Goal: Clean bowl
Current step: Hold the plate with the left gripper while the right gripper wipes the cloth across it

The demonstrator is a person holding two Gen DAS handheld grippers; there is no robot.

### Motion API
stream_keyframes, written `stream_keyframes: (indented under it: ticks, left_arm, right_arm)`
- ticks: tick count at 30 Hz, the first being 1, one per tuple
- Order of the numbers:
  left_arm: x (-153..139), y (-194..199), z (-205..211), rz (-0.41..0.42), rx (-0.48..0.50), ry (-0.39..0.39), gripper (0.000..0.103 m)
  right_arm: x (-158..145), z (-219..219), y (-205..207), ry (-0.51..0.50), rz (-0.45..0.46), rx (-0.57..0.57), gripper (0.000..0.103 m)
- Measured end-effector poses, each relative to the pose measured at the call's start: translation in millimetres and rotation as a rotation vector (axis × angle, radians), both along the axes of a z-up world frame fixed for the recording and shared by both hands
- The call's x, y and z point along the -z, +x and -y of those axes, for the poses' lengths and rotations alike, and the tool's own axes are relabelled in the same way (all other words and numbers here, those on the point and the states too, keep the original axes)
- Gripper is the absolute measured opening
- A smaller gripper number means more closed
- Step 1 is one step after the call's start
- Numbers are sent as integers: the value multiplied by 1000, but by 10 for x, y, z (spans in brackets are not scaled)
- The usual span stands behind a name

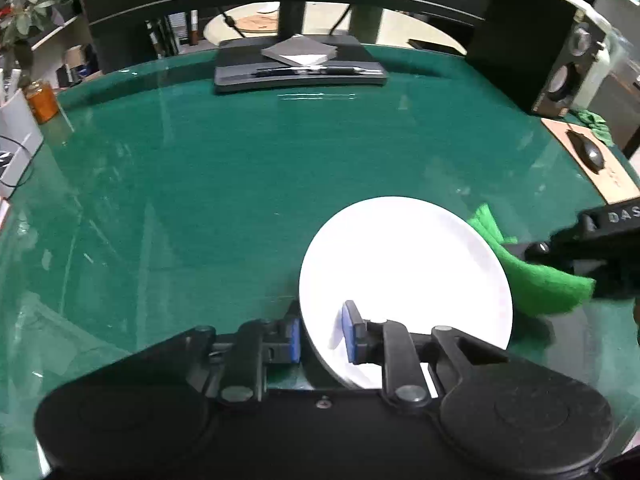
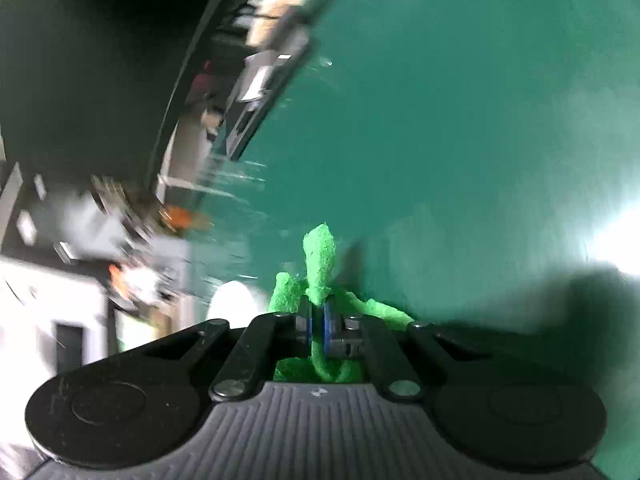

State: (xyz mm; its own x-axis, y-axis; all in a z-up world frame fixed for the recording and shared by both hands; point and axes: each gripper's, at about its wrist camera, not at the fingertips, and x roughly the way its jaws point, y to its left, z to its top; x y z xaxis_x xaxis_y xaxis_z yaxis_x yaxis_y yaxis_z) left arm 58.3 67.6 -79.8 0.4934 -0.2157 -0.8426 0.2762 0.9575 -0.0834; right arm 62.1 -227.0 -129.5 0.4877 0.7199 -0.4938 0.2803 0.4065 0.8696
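Now the left gripper (image 1: 323, 334) straddles the near rim of the white bowl (image 1: 404, 276) on the green table (image 1: 200, 184), pads either side; the right gripper (image 2: 317, 330), just right of it, clenches a green cloth (image 2: 320, 264).

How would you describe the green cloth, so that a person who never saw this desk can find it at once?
Start from the dark green desk mat and find the round white shallow bowl near its front edge. The bright green fuzzy cloth hangs beside the bowl's right rim, pinched in the right tool. It is the only soft, crumpled, vivid green thing there.
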Motion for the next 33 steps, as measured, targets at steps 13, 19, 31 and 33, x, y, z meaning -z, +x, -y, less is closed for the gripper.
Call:
stream_keyframes:
  ticks: [13, 19, 31, 33]
  left_arm:
    - [10, 25, 38, -16, 28, -5, 21]
    - [10, 15, 39, -11, 32, -6, 21]
    - [6, 25, 52, -3, 60, 9, 22]
    - [5, 25, 55, -4, 56, 9, 22]
  right_arm:
    - [230, -31, 166, 222, -101, 149, 5]
    - [205, -30, 124, 194, -101, 135, 5]
    - [295, -11, -87, 143, -156, 162, 5]
    - [291, -29, -24, 137, -146, 159, 5]
